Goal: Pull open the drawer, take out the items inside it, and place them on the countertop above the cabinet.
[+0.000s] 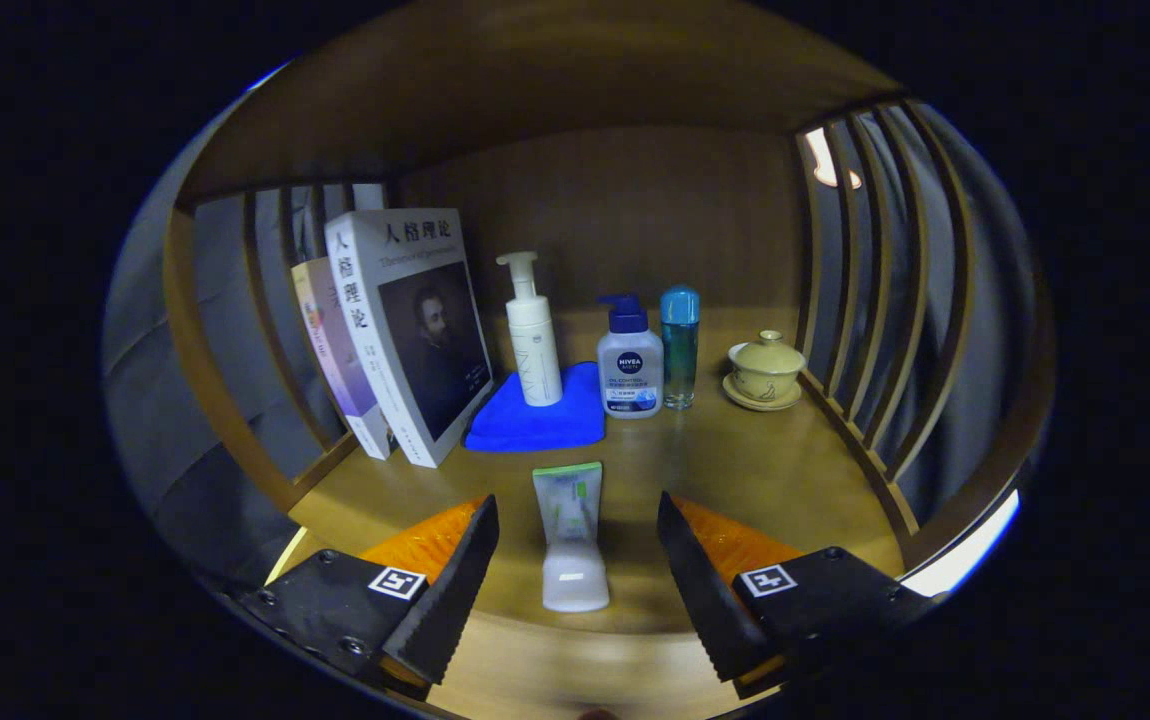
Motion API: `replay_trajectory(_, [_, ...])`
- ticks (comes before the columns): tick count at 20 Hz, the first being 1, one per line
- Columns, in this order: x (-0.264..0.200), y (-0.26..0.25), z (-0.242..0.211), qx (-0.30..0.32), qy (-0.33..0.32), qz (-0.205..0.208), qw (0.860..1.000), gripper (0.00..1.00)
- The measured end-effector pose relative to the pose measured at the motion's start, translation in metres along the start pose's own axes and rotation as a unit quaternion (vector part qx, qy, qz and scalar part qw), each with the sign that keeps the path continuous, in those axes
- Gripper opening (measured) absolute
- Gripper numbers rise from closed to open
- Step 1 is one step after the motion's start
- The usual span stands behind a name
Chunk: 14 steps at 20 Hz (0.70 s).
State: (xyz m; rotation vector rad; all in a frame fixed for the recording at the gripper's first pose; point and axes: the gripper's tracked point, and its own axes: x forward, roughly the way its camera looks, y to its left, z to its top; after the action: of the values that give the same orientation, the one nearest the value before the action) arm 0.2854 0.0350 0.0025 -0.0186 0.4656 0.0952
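Soft plastic is what you're dealing with: the tube stands cap-down on the wooden bench, low in the centre of the frame, between the fingers of your tool, which is spread wide and touching nothing. It looks light, squashy and easy to topple, so I'd pinch it low, near the stiffer cap. Behind it stand books, a blue cloth, pump bottles and a lidded cup. You can't see the drawer from here.
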Motion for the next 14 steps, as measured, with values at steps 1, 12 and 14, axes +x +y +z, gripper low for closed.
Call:
replay_trajectory(1, [-0.010,0.001,-0.007,0.002,-0.008,0.001,1.000,0.98])
replay_trajectory(12, [-0.115,0.013,-0.063,-0.043,-0.088,-0.002,0.995,0.98])
replay_trajectory(14, [-0.133,0.017,-0.070,-0.048,-0.107,-0.006,0.993,0.98])
